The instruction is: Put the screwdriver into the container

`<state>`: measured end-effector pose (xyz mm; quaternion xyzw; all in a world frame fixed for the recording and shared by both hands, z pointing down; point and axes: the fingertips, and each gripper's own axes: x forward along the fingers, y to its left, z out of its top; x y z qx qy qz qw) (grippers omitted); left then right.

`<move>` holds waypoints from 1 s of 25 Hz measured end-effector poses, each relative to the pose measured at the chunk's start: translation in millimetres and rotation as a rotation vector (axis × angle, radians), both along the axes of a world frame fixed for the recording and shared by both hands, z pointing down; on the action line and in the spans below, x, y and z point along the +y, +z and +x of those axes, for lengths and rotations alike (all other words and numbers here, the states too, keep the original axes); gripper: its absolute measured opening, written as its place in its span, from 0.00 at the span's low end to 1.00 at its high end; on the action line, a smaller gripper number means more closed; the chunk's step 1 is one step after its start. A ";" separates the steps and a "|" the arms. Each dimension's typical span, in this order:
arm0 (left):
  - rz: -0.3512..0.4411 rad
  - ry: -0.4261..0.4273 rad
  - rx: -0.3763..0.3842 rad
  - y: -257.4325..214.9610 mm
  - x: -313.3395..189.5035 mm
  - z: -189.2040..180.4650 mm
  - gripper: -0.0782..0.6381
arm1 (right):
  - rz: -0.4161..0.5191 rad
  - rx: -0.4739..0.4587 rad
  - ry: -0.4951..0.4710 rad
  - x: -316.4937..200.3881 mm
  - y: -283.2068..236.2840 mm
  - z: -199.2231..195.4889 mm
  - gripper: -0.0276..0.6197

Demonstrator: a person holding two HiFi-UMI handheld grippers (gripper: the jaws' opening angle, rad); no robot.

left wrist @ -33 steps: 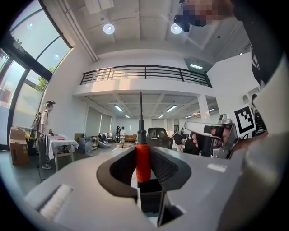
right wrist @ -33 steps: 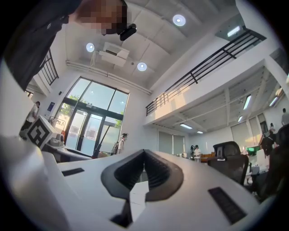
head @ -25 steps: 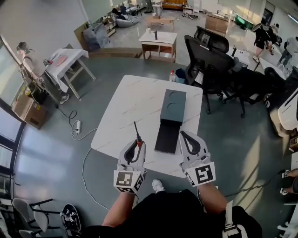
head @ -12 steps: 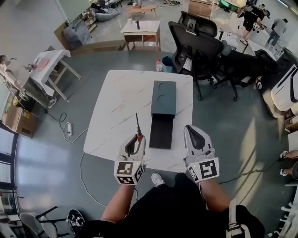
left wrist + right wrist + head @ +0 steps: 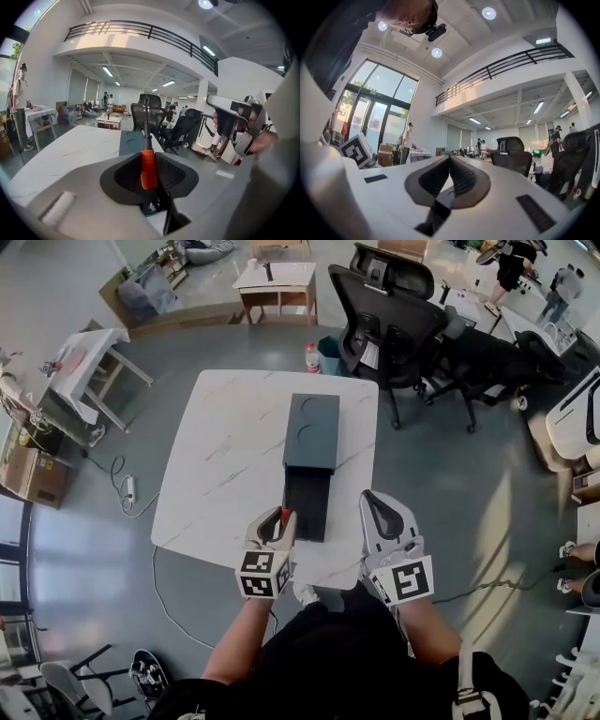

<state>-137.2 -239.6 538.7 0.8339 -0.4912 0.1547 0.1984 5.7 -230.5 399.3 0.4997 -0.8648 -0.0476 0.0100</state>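
Observation:
The screwdriver (image 5: 285, 516) has a red handle (image 5: 148, 168) and a thin dark shaft (image 5: 146, 117). My left gripper (image 5: 279, 517) is shut on the handle, and the shaft points forward past the jaws. It hovers at the near left corner of the container (image 5: 312, 432), a long dark teal box on the white table (image 5: 225, 456). The box's near half (image 5: 307, 505) is a darker open tray. In the left gripper view the container (image 5: 132, 142) lies just beyond the shaft. My right gripper (image 5: 369, 497) is shut and empty, to the right of the tray.
The table's near edge (image 5: 319, 573) runs just under both grippers. Black office chairs (image 5: 389, 310) stand beyond the table's far right corner. A bottle (image 5: 310, 357) stands on the floor behind the table, and a cable (image 5: 127, 493) runs at the left.
My left gripper has carried the screwdriver to the right, from over the bare table to the tray's near left corner. The right gripper kept its place beside the tray.

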 end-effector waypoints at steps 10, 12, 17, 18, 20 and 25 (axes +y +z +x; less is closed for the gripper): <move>-0.215 -0.012 -0.078 67.3 -8.5 20.3 0.25 | -0.068 -0.034 -0.003 -32.5 28.3 36.7 0.05; -0.252 -0.008 -0.093 78.4 -10.3 23.2 0.25 | -0.081 -0.044 -0.009 -37.9 33.5 37.7 0.05; -0.320 -0.005 -0.140 103.2 -14.5 29.0 0.25 | -0.101 -0.063 -0.034 -49.0 44.0 37.6 0.05; -0.340 -0.005 -0.149 108.5 -13.3 29.4 0.25 | -0.103 -0.064 -0.039 -50.3 45.2 37.8 0.05; -0.380 -0.009 -0.163 118.2 -11.8 29.7 0.25 | -0.104 -0.067 -0.046 -53.9 46.3 39.2 0.05; -0.463 -0.013 -0.194 138.5 -13.0 32.9 0.25 | -0.106 -0.087 -0.053 -67.4 46.7 45.1 0.05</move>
